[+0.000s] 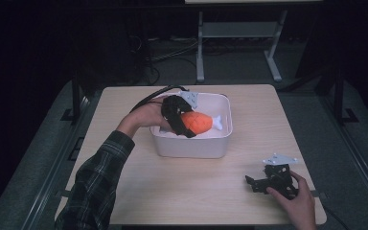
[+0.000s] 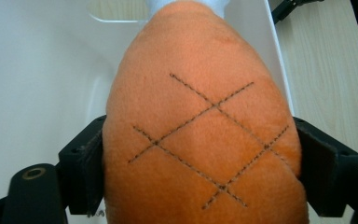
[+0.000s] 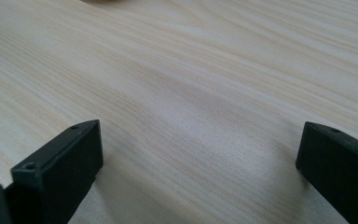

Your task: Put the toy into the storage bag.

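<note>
Plush orange drumstick toy (image 2: 200,140), fuzzy, dark criss-cross stitching, white bone end, inside white plastic bin (image 1: 220,143). Left tool (image 1: 184,122) clamped on its sides. Right tool (image 1: 254,182) spread apart, on wooden worktop (image 1: 172,182).

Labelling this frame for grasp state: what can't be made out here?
- Bin floor: high view, hidden by plush drumstick and left hand-held gripper.
- Pad contact on the plush: left gripper view, fur bulges over both pads.
- Drumstick's white end: cut off at the top edge of the left gripper view.
</note>
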{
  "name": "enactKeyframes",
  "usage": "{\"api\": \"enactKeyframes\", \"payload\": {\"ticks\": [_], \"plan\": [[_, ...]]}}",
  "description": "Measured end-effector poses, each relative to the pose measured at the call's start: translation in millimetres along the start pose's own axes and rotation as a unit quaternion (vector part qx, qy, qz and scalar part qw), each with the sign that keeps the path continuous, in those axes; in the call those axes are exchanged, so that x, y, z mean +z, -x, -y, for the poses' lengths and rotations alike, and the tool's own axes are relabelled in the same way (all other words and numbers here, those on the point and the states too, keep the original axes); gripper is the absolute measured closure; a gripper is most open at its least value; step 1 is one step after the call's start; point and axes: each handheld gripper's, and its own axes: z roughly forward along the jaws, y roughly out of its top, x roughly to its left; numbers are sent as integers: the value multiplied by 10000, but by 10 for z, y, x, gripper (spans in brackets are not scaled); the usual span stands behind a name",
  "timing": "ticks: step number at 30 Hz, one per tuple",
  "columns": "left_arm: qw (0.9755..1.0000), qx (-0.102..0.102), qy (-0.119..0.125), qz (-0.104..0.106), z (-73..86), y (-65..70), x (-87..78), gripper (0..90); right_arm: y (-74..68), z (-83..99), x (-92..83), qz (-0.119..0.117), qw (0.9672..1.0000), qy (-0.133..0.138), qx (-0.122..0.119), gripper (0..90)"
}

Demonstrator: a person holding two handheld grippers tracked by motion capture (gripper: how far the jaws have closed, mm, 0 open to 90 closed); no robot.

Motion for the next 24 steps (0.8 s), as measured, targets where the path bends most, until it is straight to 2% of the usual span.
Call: {"api": "enactKeyframes", "payload": {"ticks": [12, 24], "plan": [[9999, -84, 64, -118, 18, -28, -33, 142, 0, 0, 0, 1, 10000, 1, -1, 0], [9997, -152, 133, -121, 32, -43, -78, 136, 0, 0, 0, 1, 10000, 1, -2, 0]]}}
